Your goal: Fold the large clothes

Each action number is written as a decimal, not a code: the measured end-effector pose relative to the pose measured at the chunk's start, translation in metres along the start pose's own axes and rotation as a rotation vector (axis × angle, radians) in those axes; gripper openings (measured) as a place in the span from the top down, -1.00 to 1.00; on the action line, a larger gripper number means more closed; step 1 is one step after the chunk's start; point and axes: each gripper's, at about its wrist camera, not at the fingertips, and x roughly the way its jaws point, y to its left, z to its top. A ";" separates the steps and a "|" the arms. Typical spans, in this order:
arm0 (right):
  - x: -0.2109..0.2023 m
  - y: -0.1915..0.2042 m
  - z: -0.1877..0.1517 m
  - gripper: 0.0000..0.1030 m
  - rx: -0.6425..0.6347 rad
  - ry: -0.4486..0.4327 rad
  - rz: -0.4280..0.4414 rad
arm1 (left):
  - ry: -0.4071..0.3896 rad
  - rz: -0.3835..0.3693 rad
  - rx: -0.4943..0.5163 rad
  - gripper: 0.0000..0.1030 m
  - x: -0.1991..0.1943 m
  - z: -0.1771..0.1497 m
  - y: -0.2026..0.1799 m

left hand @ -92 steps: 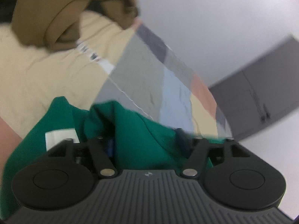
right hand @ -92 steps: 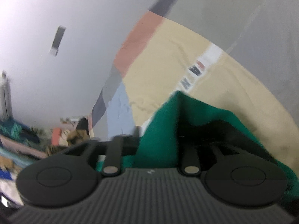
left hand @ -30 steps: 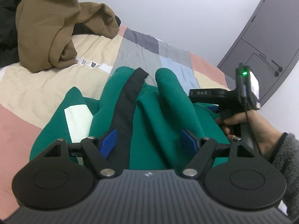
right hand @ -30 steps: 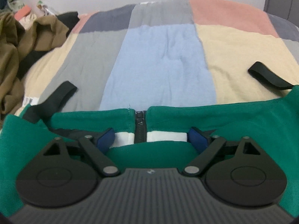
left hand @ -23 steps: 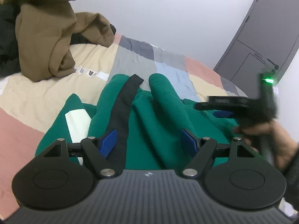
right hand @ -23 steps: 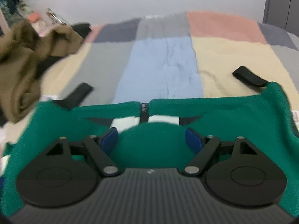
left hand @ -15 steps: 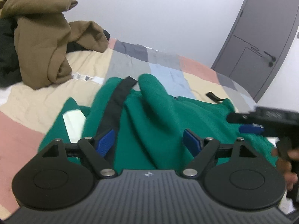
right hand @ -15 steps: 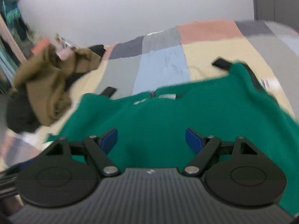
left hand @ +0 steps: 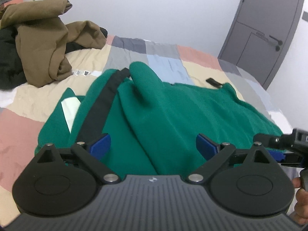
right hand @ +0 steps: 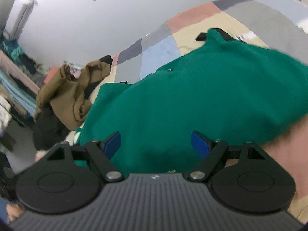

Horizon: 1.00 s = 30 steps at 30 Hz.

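Both grippers have pulled back from the green fleece jacket (left hand: 173,111) since a second ago, and the right gripper (right hand: 156,144) has swung off to the side, so its view now tilts. Back then the right gripper sat close over the zipper and white collar strip; now it sees a wide stretch of green cloth instead.

The left gripper (left hand: 153,145) has just been opening, and its blue pads (left hand: 101,143) stand far apart. Green cloth shows between them, but the pads do not press on it. The right gripper's blue pads (right hand: 199,144) also stand wide apart and squeeze nothing.

The jacket lies spread on the patchwork bed cover (left hand: 163,57), filling the middle of the left view. A black strip (left hand: 107,96) runs along it toward 11 o'clock, and a white patch (left hand: 69,107) shows at 9 o'clock. One sleeve bulges up at 12 o'clock.

A brown garment (left hand: 48,44) is heaped on the bed at 10 o'clock, with dark clothes (left hand: 7,57) beside it. A grey door (left hand: 269,28) stands at 2 o'clock.

At 3 o'clock in the left view, the right gripper's black frame pokes in, and a bit of the person's hand (left hand: 301,206) shows below it.
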 end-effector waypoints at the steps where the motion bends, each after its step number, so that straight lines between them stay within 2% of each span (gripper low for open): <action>1: -0.002 -0.004 -0.003 -0.62 0.030 -0.002 0.007 | 0.004 -0.005 -0.002 -0.90 -0.001 -0.002 -0.002; 2: -0.004 -0.007 -0.006 -0.68 0.053 0.003 0.016 | 0.005 -0.019 -0.008 -0.90 -0.003 -0.005 -0.003; 4: -0.003 -0.014 -0.011 -0.70 0.115 0.030 0.041 | 0.006 -0.061 -0.039 -0.90 -0.008 -0.011 -0.004; 7: -0.001 -0.030 -0.019 -0.80 0.239 0.048 0.103 | 0.029 -0.138 -0.135 -0.90 -0.010 -0.018 0.001; 13: 0.018 -0.061 -0.026 -0.82 0.478 0.083 0.141 | 0.163 -0.254 -0.371 -0.90 0.015 -0.030 0.025; 16: 0.027 -0.075 -0.031 -0.83 0.603 0.102 0.142 | 0.225 -0.278 -0.499 -0.90 0.031 -0.037 0.041; 19: 0.033 -0.087 -0.032 -0.83 0.672 0.074 0.132 | 0.265 -0.285 -0.635 -0.90 0.043 -0.047 0.058; 22: 0.036 -0.101 -0.028 -0.82 0.698 -0.004 0.074 | 0.277 -0.276 -0.743 -0.90 0.050 -0.056 0.072; 25: 0.039 -0.109 -0.026 -0.86 0.746 -0.025 0.098 | 0.280 -0.290 -0.855 -0.90 0.057 -0.064 0.083; 28: 0.030 -0.109 -0.024 -0.86 0.744 -0.081 0.106 | 0.270 -0.342 -0.918 -0.90 0.064 -0.068 0.091; 30: 0.024 -0.115 -0.024 -0.86 0.778 -0.111 0.125 | 0.226 -0.360 -0.967 -0.88 0.066 -0.069 0.095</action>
